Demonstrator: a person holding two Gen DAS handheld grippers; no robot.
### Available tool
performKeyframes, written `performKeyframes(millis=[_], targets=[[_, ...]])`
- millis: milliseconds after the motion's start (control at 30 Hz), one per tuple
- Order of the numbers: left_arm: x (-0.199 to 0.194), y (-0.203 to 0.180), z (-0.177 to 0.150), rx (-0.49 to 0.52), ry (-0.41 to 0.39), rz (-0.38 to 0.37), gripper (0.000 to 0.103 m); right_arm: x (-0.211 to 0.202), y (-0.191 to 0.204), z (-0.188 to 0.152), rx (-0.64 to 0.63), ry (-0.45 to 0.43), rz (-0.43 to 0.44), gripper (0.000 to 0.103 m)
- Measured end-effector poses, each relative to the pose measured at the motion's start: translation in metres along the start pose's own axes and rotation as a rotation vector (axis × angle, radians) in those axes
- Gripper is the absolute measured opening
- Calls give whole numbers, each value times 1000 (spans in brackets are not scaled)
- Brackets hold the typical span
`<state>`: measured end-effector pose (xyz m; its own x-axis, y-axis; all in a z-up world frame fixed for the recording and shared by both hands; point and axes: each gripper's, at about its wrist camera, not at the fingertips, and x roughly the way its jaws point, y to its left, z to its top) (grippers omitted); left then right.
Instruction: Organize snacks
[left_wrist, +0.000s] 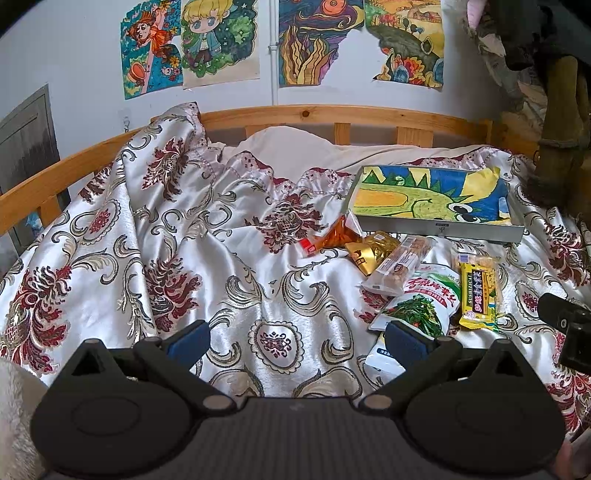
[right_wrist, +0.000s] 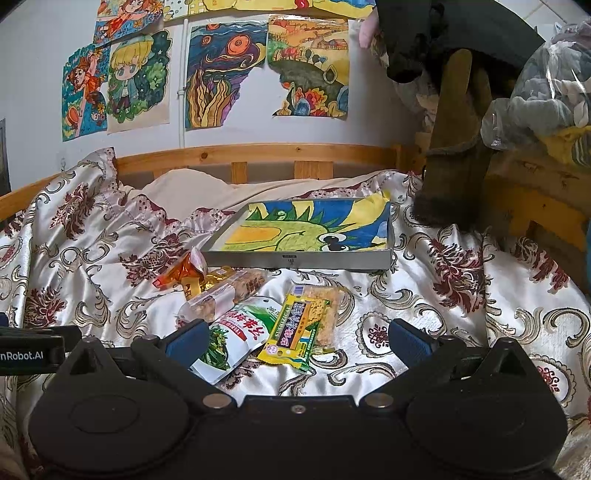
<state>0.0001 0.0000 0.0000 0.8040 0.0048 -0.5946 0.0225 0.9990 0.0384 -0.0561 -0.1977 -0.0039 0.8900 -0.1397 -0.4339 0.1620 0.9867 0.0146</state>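
Observation:
Several snack packets lie on the satin bedspread in front of a shallow grey tray (left_wrist: 439, 230) (right_wrist: 295, 258) lined with a dragon drawing. Among them are a yellow rice-cracker bar (left_wrist: 478, 291) (right_wrist: 299, 328), a green-and-white vegetable pouch (left_wrist: 424, 301) (right_wrist: 231, 338), a clear biscuit pack (left_wrist: 399, 264) (right_wrist: 225, 293), a gold packet (left_wrist: 373, 251) (right_wrist: 212, 280) and an orange packet (left_wrist: 332, 236) (right_wrist: 181, 273). My left gripper (left_wrist: 295, 341) is open over bare bedspread, left of the snacks. My right gripper (right_wrist: 295, 341) is open just short of the yellow bar, with nothing between its fingers.
A wooden bed rail (left_wrist: 314, 114) (right_wrist: 258, 153) runs along the wall behind the bedspread, with a pillow (left_wrist: 288, 146) below it. Brown trousers (right_wrist: 456, 147) and bagged clothes (right_wrist: 546, 92) hang at the right. The other gripper's body shows at the right edge (left_wrist: 569, 332).

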Motion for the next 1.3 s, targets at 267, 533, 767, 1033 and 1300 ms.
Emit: performKeyframes(millis=[267, 533, 767, 1033, 1300], targets=[[0, 0, 0, 1, 1, 1, 103, 0, 0, -1, 1, 1, 0, 102], [0, 0, 0, 1, 1, 1, 103, 0, 0, 0, 1, 3, 1, 102], [0, 0, 0, 7, 4, 13, 103, 1, -1, 3, 5, 6, 0, 102], [8, 5, 1, 22, 51, 30, 103, 5, -4, -1, 61, 39, -6, 102], [25, -1, 24, 81, 102, -86, 103, 29, -40, 24, 234, 148, 135, 102]])
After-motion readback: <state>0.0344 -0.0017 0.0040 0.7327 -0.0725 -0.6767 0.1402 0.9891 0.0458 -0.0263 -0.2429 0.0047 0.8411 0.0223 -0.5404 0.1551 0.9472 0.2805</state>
